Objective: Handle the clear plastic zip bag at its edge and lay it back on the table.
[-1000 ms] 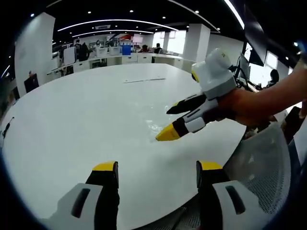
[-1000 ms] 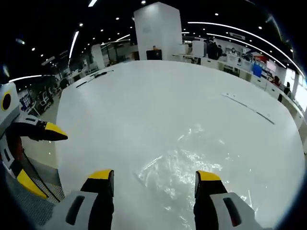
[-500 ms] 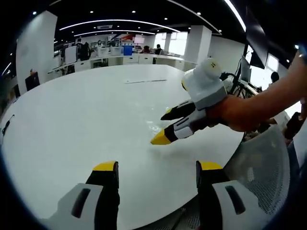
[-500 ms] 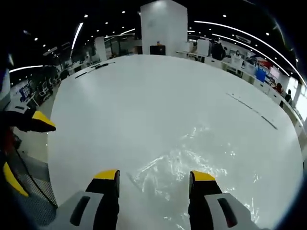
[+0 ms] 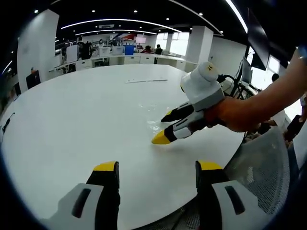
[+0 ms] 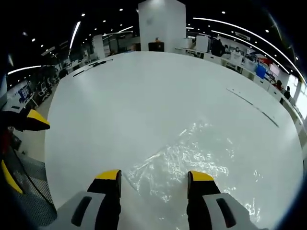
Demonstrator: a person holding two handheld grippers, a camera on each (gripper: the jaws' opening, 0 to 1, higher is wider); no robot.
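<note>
The clear plastic zip bag point(image 6: 192, 158) lies flat and crinkled on the white round table point(image 6: 134, 96); in the left gripper view the bag point(image 5: 149, 109) shows as a faint glossy patch. My right gripper point(image 6: 153, 176) is open, its yellow-tipped jaws straddling the bag's near edge just above the table. That right gripper point(image 5: 165, 128) enters the left gripper view from the right, held by a hand point(image 5: 235, 112), jaws apart with the lower tip at the bag's edge. My left gripper point(image 5: 156, 166) is open over bare table near the rim, holding nothing.
A thin dark strip point(image 5: 145, 80) lies on the far part of the table point(image 5: 72, 120). A mesh chair back point(image 5: 261, 167) stands by the table's near edge. Desks, a white pillar point(image 6: 161, 26) and people sit far behind.
The right gripper has moved closer in over the bag's near edge and lower toward the table. The left gripper has held still. The bag lies as before.
</note>
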